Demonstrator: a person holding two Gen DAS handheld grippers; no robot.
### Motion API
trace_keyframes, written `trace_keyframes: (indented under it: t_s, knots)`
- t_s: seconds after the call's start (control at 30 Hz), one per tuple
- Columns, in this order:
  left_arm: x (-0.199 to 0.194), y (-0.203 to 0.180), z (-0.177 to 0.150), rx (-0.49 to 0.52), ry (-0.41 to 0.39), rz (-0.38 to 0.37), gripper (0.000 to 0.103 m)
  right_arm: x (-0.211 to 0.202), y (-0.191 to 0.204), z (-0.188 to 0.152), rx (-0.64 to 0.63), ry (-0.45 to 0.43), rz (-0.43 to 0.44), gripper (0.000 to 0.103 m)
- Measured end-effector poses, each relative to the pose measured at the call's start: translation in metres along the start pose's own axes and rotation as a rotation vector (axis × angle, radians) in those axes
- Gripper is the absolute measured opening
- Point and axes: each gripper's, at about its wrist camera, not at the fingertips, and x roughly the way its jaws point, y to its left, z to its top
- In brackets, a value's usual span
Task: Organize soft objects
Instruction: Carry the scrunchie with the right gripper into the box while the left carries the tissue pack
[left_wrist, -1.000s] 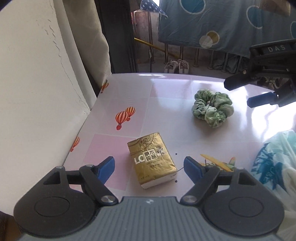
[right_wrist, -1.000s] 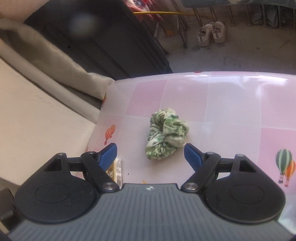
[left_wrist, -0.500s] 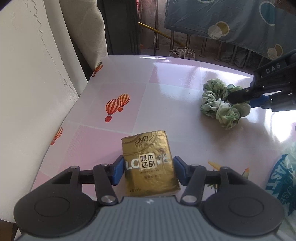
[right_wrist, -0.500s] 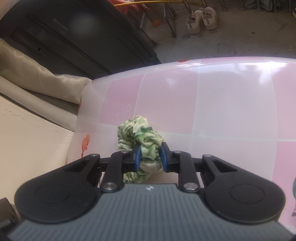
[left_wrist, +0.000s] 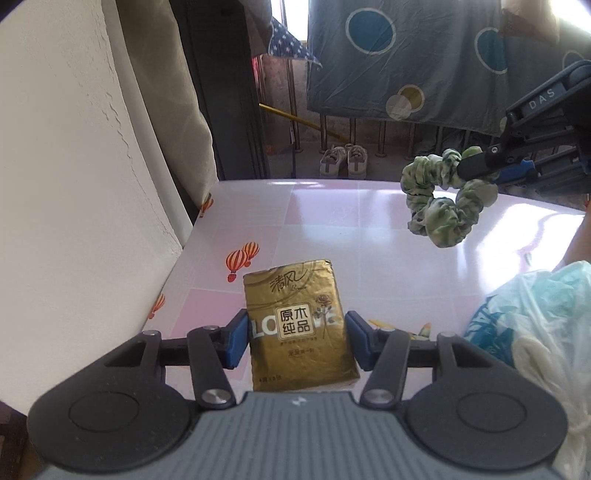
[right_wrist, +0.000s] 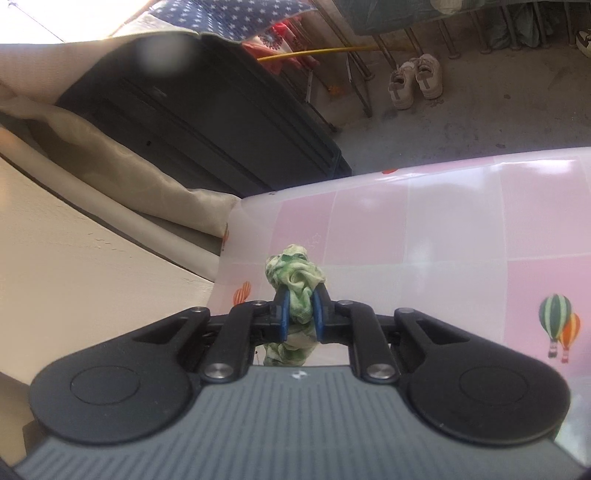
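Tissue pack (left_wrist: 297, 325), gold-wrapped, sits low and centre in the left wrist view, clamped between the blue pads of the left gripper (left_wrist: 297, 339) and apparently lifted just clear of the pink table (left_wrist: 369, 236). To its right, in the upper right of that frame, the green scrunchie (left_wrist: 443, 199) dangles in the air from the right gripper (left_wrist: 476, 168), whose jaws are pinched tight on one fold; the right wrist view confirms the cloth squeezed between its pads (right_wrist: 282, 314). Both pickups look done, so the carry is in hand; the next move calls for a drop-off spot, perhaps the plastic bag (left_wrist: 535, 317) at the lower right. That bag is cut off by the frame edge, its mouth unseen, and the pack's underside is hidden.
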Motion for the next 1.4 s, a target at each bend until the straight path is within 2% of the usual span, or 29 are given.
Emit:
trace_keyframes:
  t_s: [0.13,0.33,0.57,0.7,0.87,1.1,1.23,1.4]
  knots:
    - [-0.048,-0.006,-0.008,0.029,-0.052,-0.032,0.056,-0.061,0.004,-0.019,0.02,-0.041,0.04,0.012]
    - [-0.114,-0.021,-0.018,0.069,-0.12,-0.102,0.056,-0.158,0.002,-0.067,0.045,-0.124,0.072,0.012]
    - [-0.172,-0.05,-0.041,0.107,-0.167,-0.188,0.056,-0.254,-0.023,-0.14,0.108,-0.191,0.043,0.012]
    - [-0.189,-0.069,-0.055,0.124,-0.17,-0.22,0.056,-0.299,-0.044,-0.183,0.143,-0.225,0.01,0.012]
    - [-0.201,-0.094,-0.067,0.161,-0.171,-0.244,0.056,-0.338,-0.073,-0.222,0.201,-0.263,-0.022,0.012]
    - [-0.21,-0.117,-0.078,0.192,-0.183,-0.287,0.056,-0.382,-0.109,-0.255,0.265,-0.327,-0.091,0.012]
    - [-0.209,-0.13,-0.085,0.211,-0.167,-0.316,0.056,-0.396,-0.128,-0.265,0.279,-0.347,-0.171,0.012]
    - [-0.202,-0.142,-0.087,0.235,-0.147,-0.313,0.056,-0.4,-0.154,-0.274,0.309,-0.349,-0.233,0.012]
